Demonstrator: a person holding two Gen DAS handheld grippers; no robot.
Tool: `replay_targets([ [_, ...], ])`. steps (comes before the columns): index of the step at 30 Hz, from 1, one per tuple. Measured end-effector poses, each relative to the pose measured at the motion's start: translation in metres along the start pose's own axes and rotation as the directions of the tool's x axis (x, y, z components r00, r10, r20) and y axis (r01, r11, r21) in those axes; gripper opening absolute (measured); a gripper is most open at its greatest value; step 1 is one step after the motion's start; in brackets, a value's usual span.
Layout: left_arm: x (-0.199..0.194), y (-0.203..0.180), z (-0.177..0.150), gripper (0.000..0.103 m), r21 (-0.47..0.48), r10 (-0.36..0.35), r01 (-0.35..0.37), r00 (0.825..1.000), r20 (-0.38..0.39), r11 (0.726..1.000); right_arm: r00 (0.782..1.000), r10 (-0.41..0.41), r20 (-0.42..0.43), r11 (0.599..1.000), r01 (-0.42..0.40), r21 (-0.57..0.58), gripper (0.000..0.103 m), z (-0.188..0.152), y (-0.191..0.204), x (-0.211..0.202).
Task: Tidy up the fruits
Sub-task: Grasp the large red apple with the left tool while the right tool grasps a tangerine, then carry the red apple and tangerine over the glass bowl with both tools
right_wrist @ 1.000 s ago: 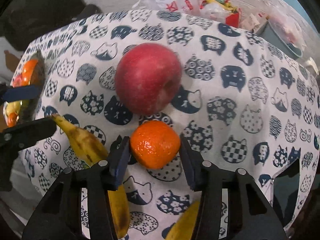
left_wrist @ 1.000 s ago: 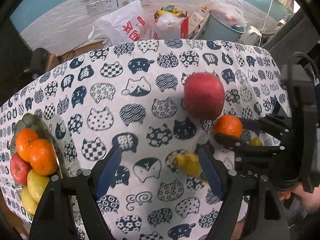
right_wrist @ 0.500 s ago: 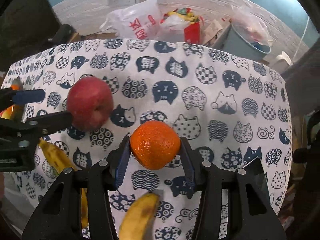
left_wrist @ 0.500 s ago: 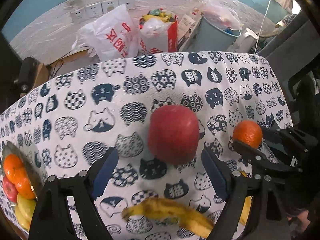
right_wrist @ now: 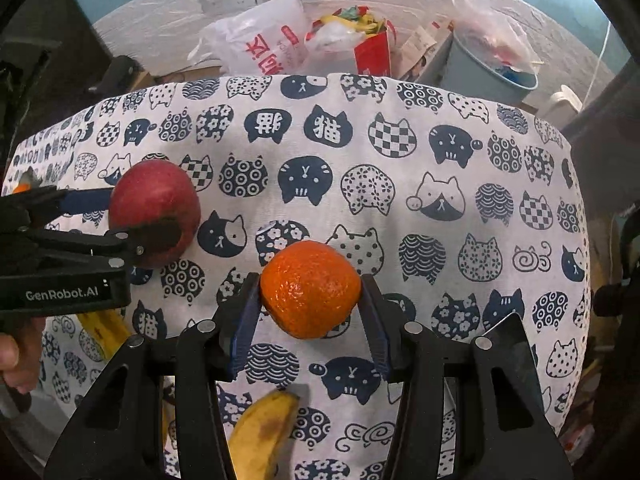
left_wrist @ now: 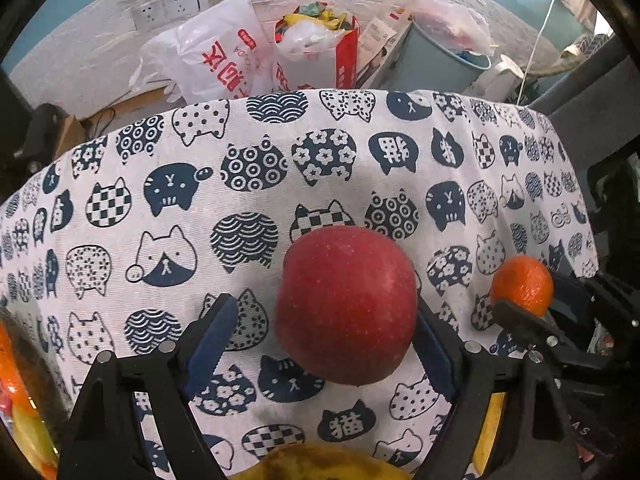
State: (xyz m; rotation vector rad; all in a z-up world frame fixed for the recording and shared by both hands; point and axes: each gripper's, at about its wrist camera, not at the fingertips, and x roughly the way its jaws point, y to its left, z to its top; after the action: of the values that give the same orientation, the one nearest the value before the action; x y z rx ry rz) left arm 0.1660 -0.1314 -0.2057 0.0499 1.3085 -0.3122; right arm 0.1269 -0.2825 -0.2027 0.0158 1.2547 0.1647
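Banana [right_wrist: 260,436] lying nearest on the cat-print cloth [right_wrist: 400,208], right gripper [right_wrist: 310,320] clamped on the orange [right_wrist: 310,288] above it, left gripper [left_wrist: 320,344] spread around the apple [left_wrist: 346,304] with a gap on its left, bags [left_wrist: 224,56] beyond.

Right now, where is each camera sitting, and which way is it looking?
Left wrist view: it rides on the left gripper, looking along its open jaws at the red apple on the cat tablecloth; the right gripper shows at right.
Right wrist view: it rides on the right gripper, looking at the orange it clamps; the left gripper and fingers show at left.
Both views share apple, orange and tablecloth.
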Motion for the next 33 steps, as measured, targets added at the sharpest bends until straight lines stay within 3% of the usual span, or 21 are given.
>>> replay_targets([
  [4, -0.002, -0.002, 0.002, 0.062, 0.021, -0.037, 0.036, 0.999, 0.021, 0.999, 1.0, 0.0, -0.006, 1.0, 0.0, -0.004, 0.048, 0.001, 0.0, 0.003],
  [14, -0.016, 0.005, -0.008, 0.062, 0.028, -0.007, 0.006, 0.999, 0.034, 1.0, 1.0, 0.011, 0.026, 1.0, -0.01, -0.02, 0.048, 0.006, 0.011, -0.007],
  [33, -0.093, 0.034, -0.045, 0.062, 0.039, 0.017, -0.023, 0.99, 0.142, 0.999, 0.988, 0.081, 0.13, 0.992, -0.067, -0.107, 0.048, 0.012, 0.064, -0.057],
])
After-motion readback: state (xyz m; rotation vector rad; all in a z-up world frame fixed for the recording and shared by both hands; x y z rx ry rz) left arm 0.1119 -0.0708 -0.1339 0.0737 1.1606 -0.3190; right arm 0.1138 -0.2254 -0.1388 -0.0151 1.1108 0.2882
